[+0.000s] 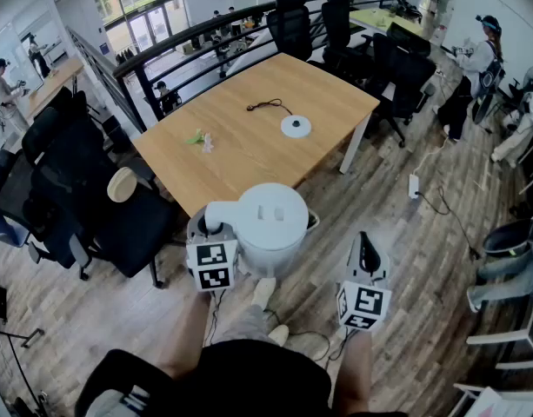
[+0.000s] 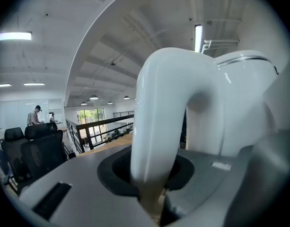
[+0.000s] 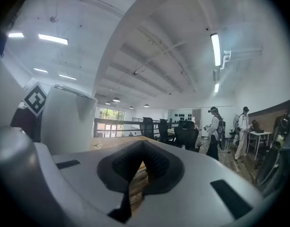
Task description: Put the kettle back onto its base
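Note:
The white kettle [image 1: 270,224] hangs in the air just in front of the wooden table's [image 1: 231,168] near edge. My left gripper [image 1: 209,226] is shut on the kettle's handle [image 2: 159,126], which fills the left gripper view between the jaws, with the kettle's body [image 2: 239,103] to its right. The kettle's round white base [image 1: 296,127] lies on the table's far half, and a dark cord [image 1: 268,105] curls behind it. My right gripper [image 1: 365,248] is to the right of the kettle, shut with nothing in it [image 3: 137,174]. The kettle [image 3: 69,122] shows at the left of the right gripper view.
A small green and white object [image 1: 199,138] lies on the table's left part. Black office chairs [image 1: 83,189] crowd the left side and more chairs [image 1: 370,42] stand beyond the table. A power strip [image 1: 414,185] with cables lies on the wooden floor at right. People stand at the far right.

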Demonstrator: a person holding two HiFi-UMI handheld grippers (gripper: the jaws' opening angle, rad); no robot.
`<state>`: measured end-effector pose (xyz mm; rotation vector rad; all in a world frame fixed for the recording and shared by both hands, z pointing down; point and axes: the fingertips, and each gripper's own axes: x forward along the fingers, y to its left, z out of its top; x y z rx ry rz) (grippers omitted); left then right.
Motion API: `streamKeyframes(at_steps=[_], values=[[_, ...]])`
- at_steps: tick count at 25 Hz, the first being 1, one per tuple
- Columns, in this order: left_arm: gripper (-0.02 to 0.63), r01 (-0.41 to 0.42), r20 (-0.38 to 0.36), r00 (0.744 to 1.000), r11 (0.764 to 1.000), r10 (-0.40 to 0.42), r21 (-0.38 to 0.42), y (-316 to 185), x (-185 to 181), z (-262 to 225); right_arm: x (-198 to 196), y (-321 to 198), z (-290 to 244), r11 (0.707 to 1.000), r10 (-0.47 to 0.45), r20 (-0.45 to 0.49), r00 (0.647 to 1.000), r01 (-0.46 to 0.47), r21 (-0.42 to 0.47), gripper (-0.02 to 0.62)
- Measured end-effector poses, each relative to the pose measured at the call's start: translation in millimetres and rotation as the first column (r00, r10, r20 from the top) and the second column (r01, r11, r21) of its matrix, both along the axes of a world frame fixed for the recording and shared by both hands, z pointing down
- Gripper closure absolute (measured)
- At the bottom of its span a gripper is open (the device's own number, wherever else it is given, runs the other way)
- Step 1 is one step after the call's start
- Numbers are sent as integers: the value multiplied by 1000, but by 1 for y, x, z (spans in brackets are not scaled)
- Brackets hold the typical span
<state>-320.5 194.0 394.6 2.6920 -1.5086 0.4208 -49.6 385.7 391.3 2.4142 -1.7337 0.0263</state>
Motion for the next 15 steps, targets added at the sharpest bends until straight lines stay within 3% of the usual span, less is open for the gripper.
streamKeyframes(at_steps=[15], values=[[534, 2, -3, 1000, 1000, -2, -15, -48, 29, 1, 27, -50, -4, 999, -2, 19, 1000, 2, 38, 597]])
